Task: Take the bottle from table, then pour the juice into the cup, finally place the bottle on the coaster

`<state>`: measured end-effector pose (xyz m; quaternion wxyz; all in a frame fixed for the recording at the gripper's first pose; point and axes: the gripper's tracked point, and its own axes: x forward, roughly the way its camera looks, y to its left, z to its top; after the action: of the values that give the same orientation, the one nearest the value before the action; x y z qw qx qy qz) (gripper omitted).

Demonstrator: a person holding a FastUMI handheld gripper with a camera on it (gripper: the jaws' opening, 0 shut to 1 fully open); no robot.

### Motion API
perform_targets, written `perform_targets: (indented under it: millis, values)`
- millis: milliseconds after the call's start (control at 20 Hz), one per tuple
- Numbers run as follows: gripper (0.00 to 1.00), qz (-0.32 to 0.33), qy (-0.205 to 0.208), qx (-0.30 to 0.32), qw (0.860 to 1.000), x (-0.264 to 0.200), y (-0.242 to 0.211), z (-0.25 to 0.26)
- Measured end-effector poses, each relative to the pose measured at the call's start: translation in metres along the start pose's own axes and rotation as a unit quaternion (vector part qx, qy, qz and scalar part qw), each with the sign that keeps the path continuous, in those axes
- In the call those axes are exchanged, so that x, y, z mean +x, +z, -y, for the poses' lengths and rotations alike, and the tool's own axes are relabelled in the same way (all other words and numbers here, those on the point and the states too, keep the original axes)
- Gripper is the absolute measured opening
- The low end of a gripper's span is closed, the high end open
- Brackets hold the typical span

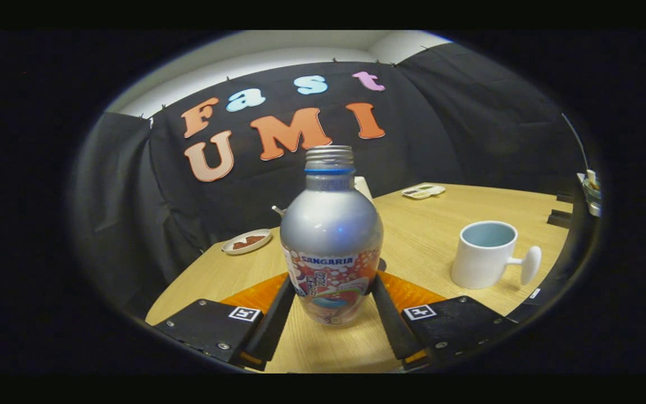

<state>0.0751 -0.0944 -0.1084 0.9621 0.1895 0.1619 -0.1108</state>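
Now claw [331,306] clamps bottle [331,241] low on labelled belly, upright over table [424,235]. Smooth metal, likely slippery, rigid; cap off. Cup [485,252] beyond, off to the side.

Showing glossy metal bottle [331,235], smooth glazed ceramic cup [484,253], matt wood-grain desk [429,224], matt cloth wall [457,123].

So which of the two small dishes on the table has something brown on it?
The round dish left of the bottle, near the cloth wall. The far dish, beyond the cup, looks rectangular and pale. The gripper has the bottle between its fingers.
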Motion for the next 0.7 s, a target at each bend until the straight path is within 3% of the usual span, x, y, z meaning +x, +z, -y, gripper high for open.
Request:
perform_targets:
  millis: [300, 700]
  values:
    - [0.77, -0.002, 0.006, 0.104, 0.995, 0.006, 0.008, 0.003]
    - [0.77, -0.013, 0.004, 0.233, 0.972, 0.019, 0.003, 0.007]
